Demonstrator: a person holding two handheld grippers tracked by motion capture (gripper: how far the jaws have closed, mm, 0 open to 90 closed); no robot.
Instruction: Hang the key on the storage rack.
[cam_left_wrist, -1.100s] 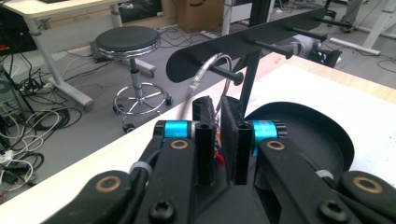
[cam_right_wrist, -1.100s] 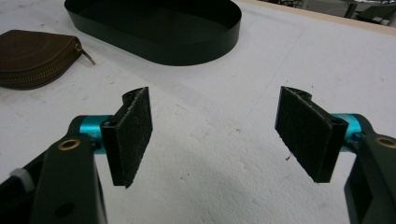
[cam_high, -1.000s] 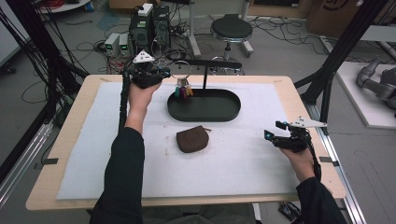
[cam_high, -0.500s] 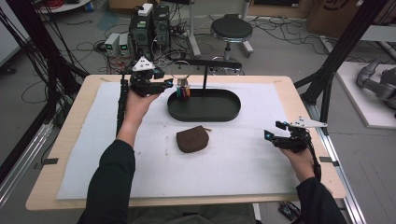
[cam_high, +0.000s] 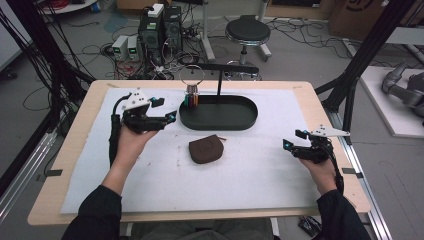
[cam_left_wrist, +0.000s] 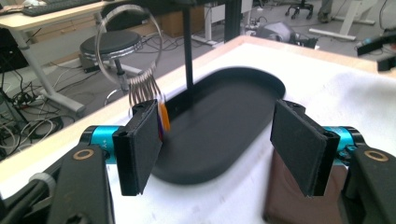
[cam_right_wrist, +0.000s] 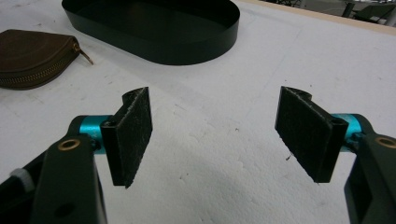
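Observation:
A metal key ring (cam_high: 192, 79) with several coloured keys hangs from the crossbar of a black stand (cam_high: 219, 82) that rises out of a black oval tray (cam_high: 250, 118). My left gripper (cam_high: 164, 110) hovers just left of the tray, apart from the keys. Its jaws have just been opening and nothing is between them. In the left gripper view the ring (cam_left_wrist: 128, 46) hangs beyond my open left gripper (cam_left_wrist: 217, 135), over the tray (cam_left_wrist: 224, 102). A brown zip pouch (cam_high: 205, 149) lies in front of the tray. My right gripper (cam_high: 291, 139) rests open at the right, empty (cam_right_wrist: 217, 126).
White foam mat (cam_high: 250, 185) covers the wooden table. In the right gripper view the pouch (cam_right_wrist: 28, 56) and the tray (cam_right_wrist: 154, 28) lie ahead to the left. A stool (cam_high: 247, 32), computers and cables stand on the floor behind the table.
My left gripper has opened and drawn back to the left and nearer the person, away from the hanging keys. The key ring stays on the stand. The right hand has kept still.

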